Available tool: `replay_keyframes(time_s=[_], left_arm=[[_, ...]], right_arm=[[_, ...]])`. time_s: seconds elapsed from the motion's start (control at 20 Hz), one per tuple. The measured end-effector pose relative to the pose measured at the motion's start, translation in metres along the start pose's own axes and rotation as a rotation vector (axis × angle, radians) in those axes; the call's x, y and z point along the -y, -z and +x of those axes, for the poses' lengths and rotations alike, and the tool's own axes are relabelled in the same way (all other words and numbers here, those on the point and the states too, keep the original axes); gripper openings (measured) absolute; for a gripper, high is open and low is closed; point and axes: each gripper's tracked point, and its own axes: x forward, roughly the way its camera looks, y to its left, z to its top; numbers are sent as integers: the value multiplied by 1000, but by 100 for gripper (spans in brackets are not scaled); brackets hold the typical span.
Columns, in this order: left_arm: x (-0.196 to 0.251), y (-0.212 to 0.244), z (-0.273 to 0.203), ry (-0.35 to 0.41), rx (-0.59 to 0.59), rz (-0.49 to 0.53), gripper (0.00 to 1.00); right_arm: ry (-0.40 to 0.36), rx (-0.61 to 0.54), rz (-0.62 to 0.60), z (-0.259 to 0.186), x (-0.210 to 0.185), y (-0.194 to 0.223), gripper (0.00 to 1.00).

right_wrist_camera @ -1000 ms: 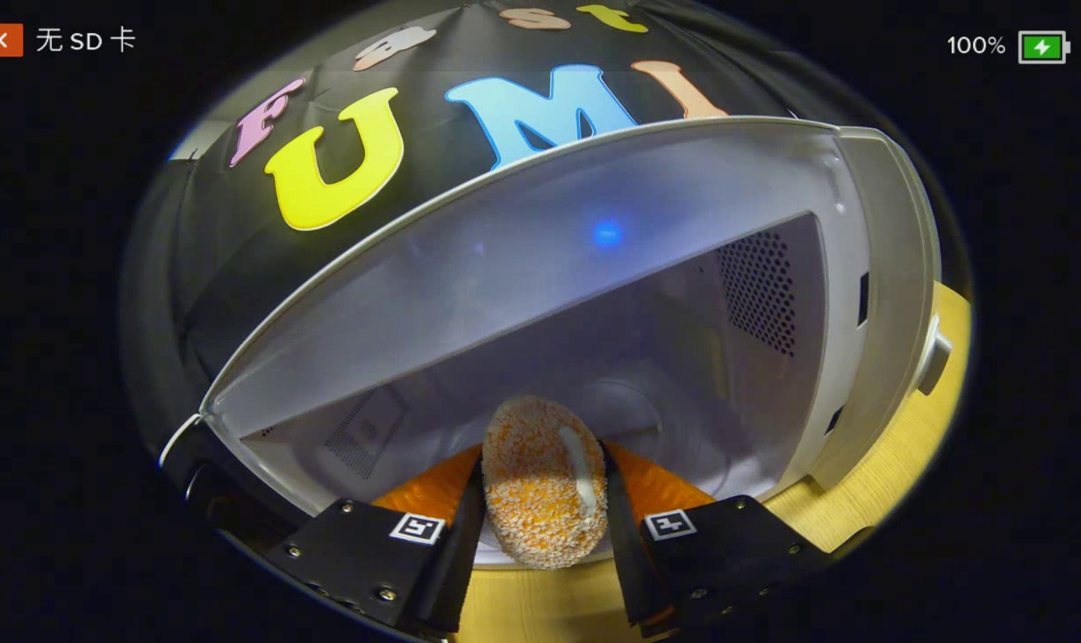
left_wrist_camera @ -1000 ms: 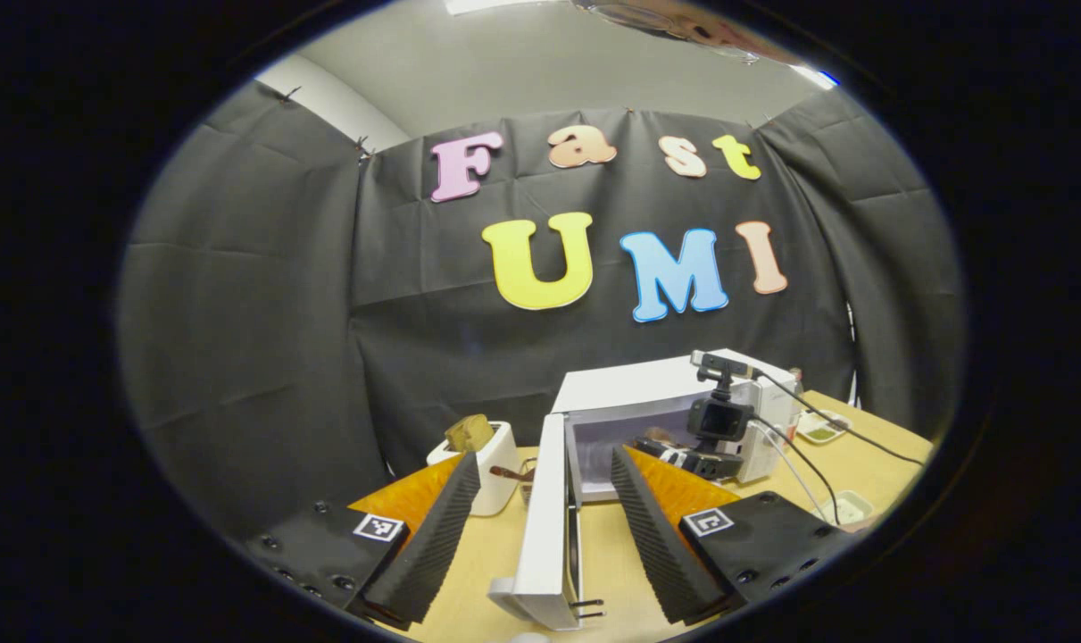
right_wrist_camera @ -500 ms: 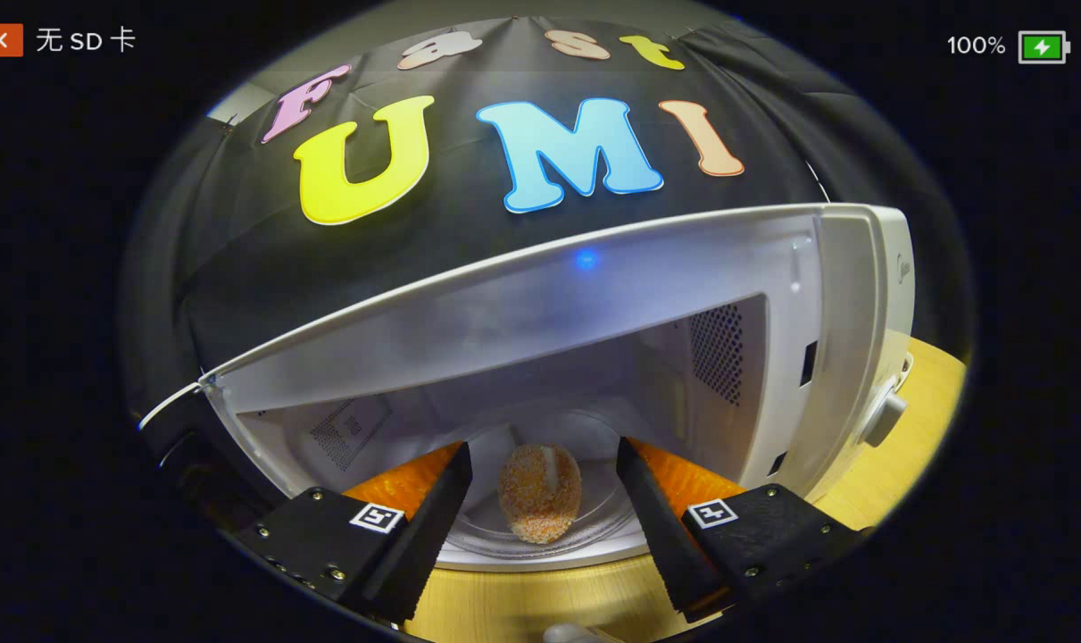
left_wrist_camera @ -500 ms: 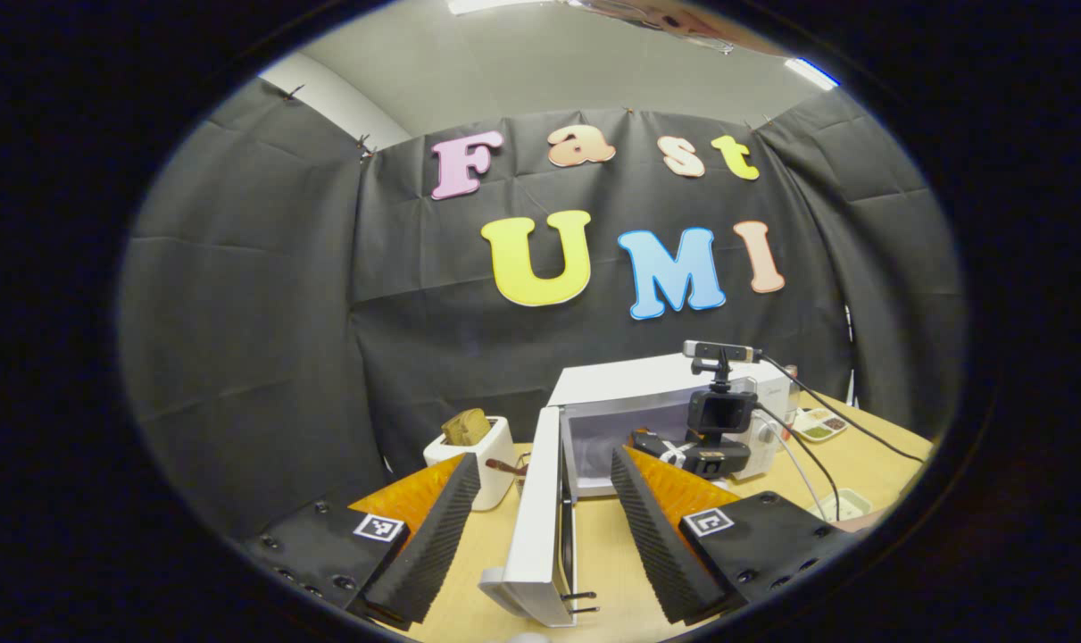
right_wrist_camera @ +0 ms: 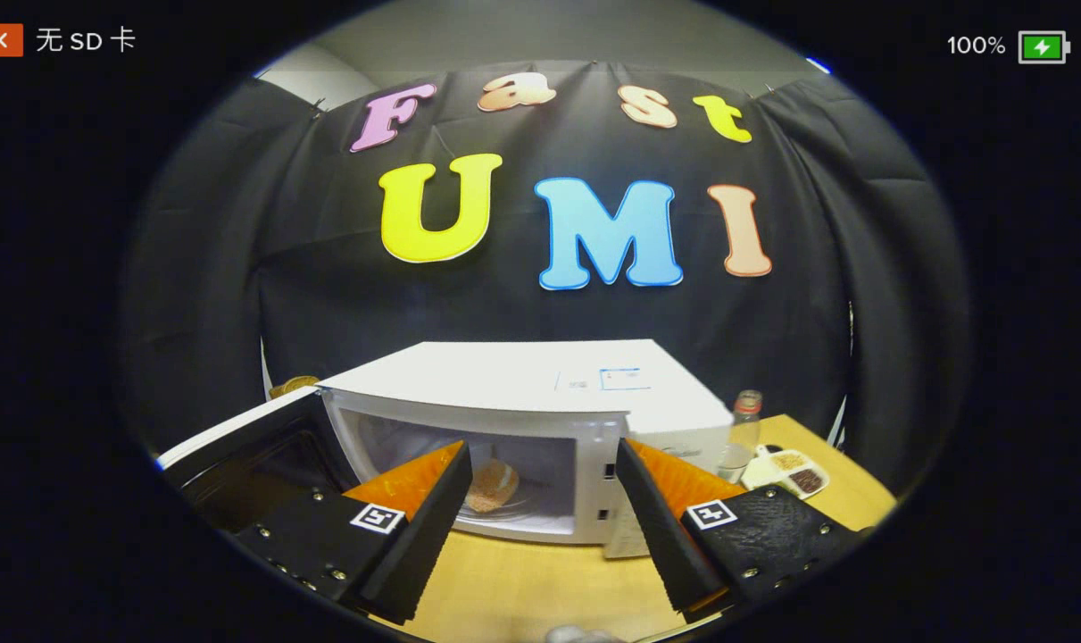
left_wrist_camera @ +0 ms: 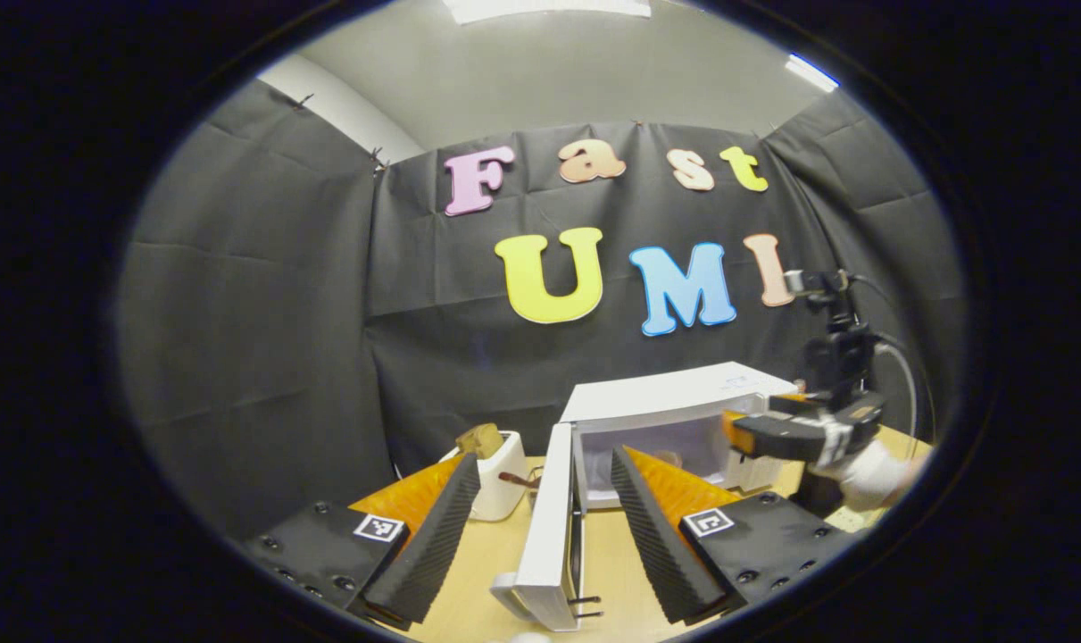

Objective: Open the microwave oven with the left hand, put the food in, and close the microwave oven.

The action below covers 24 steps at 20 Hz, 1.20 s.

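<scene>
food is in, door left to shut

your microwave (right_wrist_camera: 540,393) stands open with the food (right_wrist_camera: 492,483) resting inside on its floor. your right gripper (right_wrist_camera: 540,500) is spread wide and empty, outside the opening. your left gripper (left_wrist_camera: 540,509) is released too, its fingers either side of the door (left_wrist_camera: 549,527), not touching it. only closing is left.
</scene>
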Motion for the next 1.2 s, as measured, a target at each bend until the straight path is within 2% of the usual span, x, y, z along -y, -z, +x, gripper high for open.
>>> replay_keyframes(time_s=[0.15,0.35,0.55,0.7,0.75,0.85,0.9,1.0,1.05,1.1,1.2], left_arm=[[-10,0,-2,-24,-6,31,100],[-26,8,-4,-53,-29,44,100],[-47,24,-7,-92,-54,88,100],[-71,41,-9,-139,-88,75,98],[-77,52,-11,-149,-98,72,100],[-91,76,-14,-177,-134,91,100],[-97,91,-14,-186,-159,99,100],[-106,119,-15,-199,-195,79,100],[-111,134,-12,-204,-225,65,95],[-114,147,-10,-210,-252,53,100],[-118,166,-5,-214,-280,63,100]], right_arm=[[4,11,-19,-52,47,-27,99],[62,-17,15,-113,112,-47,99],[107,-32,44,-163,153,-56,99],[126,-57,43,-187,166,-56,99],[133,-57,32,-192,170,-56,99],[131,-49,8,-202,172,-61,99],[127,-50,5,-205,172,-62,96],[132,-49,2,-208,172,-63,96],[148,-46,-14,-208,177,-62,99],[149,-57,-27,-208,179,-61,99],[144,-72,-23,-210,178,-59,99]])
